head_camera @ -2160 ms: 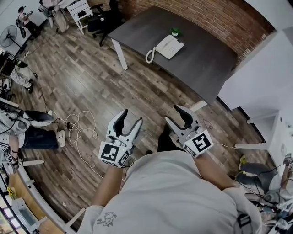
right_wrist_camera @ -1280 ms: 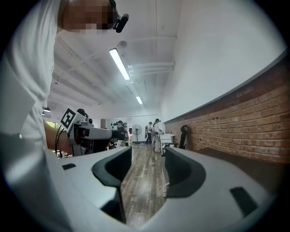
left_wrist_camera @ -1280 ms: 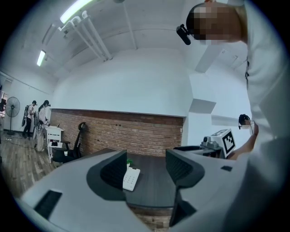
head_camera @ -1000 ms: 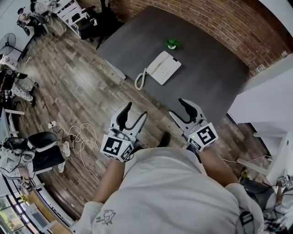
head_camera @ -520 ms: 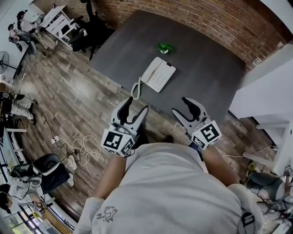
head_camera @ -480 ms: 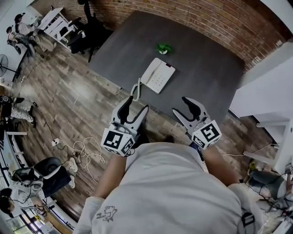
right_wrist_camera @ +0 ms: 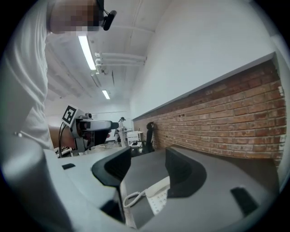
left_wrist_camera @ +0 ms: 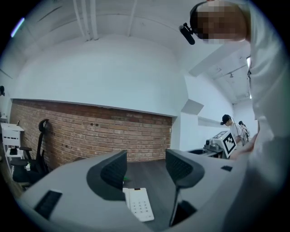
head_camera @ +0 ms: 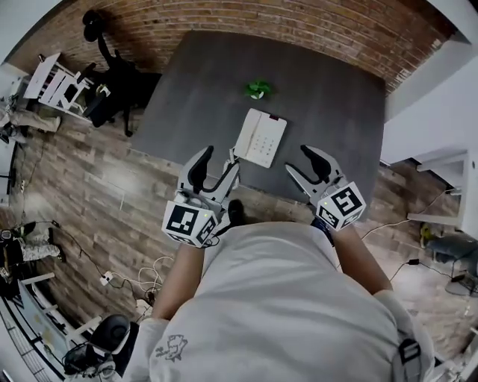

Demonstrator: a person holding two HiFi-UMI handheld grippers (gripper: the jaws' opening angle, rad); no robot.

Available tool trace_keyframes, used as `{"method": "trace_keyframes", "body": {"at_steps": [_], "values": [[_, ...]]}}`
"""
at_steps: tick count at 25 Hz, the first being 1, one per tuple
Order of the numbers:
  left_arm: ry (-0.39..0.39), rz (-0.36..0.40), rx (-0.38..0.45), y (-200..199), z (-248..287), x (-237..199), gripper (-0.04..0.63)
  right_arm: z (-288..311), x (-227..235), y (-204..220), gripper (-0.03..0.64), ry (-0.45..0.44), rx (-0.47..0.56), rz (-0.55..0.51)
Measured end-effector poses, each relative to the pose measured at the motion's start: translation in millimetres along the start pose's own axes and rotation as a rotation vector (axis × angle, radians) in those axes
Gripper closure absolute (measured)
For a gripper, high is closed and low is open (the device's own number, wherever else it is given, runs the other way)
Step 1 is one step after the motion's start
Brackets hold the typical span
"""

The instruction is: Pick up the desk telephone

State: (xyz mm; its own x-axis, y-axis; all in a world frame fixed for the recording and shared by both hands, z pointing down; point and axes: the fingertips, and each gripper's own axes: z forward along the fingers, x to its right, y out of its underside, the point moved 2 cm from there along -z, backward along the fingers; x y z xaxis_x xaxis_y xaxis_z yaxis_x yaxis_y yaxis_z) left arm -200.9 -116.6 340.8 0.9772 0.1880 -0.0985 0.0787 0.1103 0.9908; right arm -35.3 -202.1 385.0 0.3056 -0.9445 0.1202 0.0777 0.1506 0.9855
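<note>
A white desk telephone [head_camera: 260, 138] with a coiled cord lies flat on the dark grey table [head_camera: 194, 89], close to its near edge. My left gripper [head_camera: 219, 160] hangs at that edge just left of the phone, jaws open and empty. My right gripper [head_camera: 299, 160] is held just right of the phone, also open and empty. The left gripper view shows the telephone [left_wrist_camera: 138, 204] low between the left gripper's [left_wrist_camera: 146, 167] jaws, some way ahead. In the right gripper view the telephone [right_wrist_camera: 156, 192] and its cord [right_wrist_camera: 130, 198] lie ahead of the right gripper [right_wrist_camera: 147, 170].
A small green object [head_camera: 256, 89] sits on the table behind the phone. A black office chair [head_camera: 112, 74] and white furniture [head_camera: 56, 82] stand left of the table. A brick wall [head_camera: 224, 19] runs behind it, a white partition [head_camera: 433, 97] at the right. Cables [head_camera: 123, 280] lie on the wooden floor.
The person has walked up to the table. Both open grippers have moved from over the floor to the table's near edge, and the phone now lies between them.
</note>
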Motion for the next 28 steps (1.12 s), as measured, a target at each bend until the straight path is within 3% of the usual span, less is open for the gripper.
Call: {"method": "trace_keyframes", "body": {"at_steps": [6,15,20,28], "values": [[0.105,-0.011,-0.008,-1.8,-4.4,-55.7,0.313,38.7,-7.5,-8.9,0.390,0.119,-0.015,0.023],[0.280,-0.050,-0.035,12.8,1.3,-106.2,0.328,61.5,-25.0,-11.8,0.390,0.296,-0.027,0.045],[0.373,-0.068,-0.060,24.6,11.6,-116.1,0.333,55.7,-27.6,-6.2,0.390,0.386,-0.030,0.069],[0.477,-0.067,-0.129,35.1,32.5,-107.7,0.333,50.0,-25.0,22.9,0.390,0.426,-0.061,0.146]]}}
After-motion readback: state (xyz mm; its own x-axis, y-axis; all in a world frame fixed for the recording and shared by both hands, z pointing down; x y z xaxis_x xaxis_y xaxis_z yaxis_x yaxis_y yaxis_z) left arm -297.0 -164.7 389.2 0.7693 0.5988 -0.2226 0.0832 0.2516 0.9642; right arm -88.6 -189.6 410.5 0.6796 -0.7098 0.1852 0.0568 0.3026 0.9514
